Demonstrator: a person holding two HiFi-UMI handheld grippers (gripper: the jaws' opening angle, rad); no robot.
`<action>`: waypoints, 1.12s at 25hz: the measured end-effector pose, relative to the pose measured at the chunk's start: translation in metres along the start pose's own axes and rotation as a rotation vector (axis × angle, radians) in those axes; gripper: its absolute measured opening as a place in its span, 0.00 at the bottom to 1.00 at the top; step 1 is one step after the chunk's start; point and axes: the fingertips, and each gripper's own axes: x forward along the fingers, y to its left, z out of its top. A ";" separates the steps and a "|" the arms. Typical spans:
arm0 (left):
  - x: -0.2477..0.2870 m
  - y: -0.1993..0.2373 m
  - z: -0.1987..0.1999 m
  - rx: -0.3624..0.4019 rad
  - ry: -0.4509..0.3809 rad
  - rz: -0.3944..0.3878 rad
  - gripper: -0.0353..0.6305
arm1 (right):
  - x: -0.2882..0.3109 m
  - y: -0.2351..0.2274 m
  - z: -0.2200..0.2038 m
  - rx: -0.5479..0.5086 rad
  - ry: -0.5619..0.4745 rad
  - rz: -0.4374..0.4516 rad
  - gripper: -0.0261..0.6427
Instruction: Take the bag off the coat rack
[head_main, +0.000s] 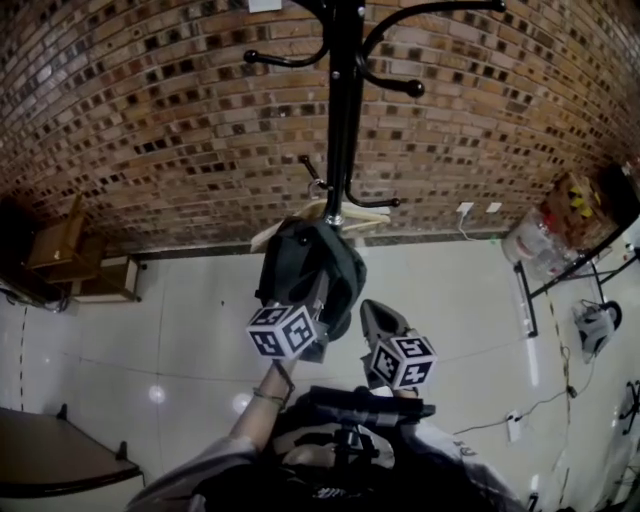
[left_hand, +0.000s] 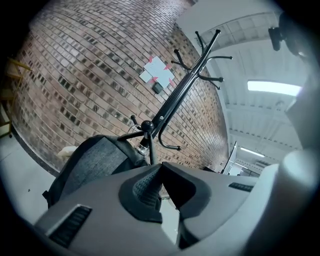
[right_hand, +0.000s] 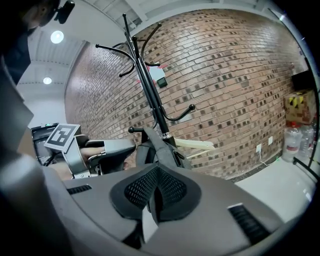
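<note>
A dark grey bag (head_main: 300, 260) hangs by its top strap from a low hook of the black coat rack (head_main: 340, 120). My left gripper (head_main: 318, 300) reaches up against the bag. In the left gripper view the thin strap (left_hand: 149, 149) runs from the hook's ball end (left_hand: 146, 125) down into the left gripper (left_hand: 159, 167), whose jaws are shut on it. The bag's body (left_hand: 92, 162) hangs to the left. My right gripper (head_main: 375, 315) sits just right of the bag, apart from it. In its own view the right gripper (right_hand: 156, 170) is shut and empty, facing the bag (right_hand: 160, 147).
A pale wooden hanger (head_main: 365, 215) hangs on the rack behind the bag. The brick wall (head_main: 150, 120) stands close behind. Wooden furniture (head_main: 60, 250) is at the left, a dark table corner (head_main: 50, 460) at lower left, and a water bottle (head_main: 535, 240) and metal frame (head_main: 590, 260) at the right.
</note>
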 end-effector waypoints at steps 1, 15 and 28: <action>0.002 0.001 0.002 -0.001 -0.005 0.000 0.06 | 0.002 0.000 0.001 -0.005 0.004 0.004 0.03; 0.048 0.018 0.013 -0.072 -0.045 0.049 0.26 | 0.038 -0.027 0.028 -0.050 0.049 0.101 0.03; 0.083 0.019 0.023 -0.055 -0.024 0.078 0.27 | 0.071 -0.042 0.043 -0.070 0.080 0.203 0.03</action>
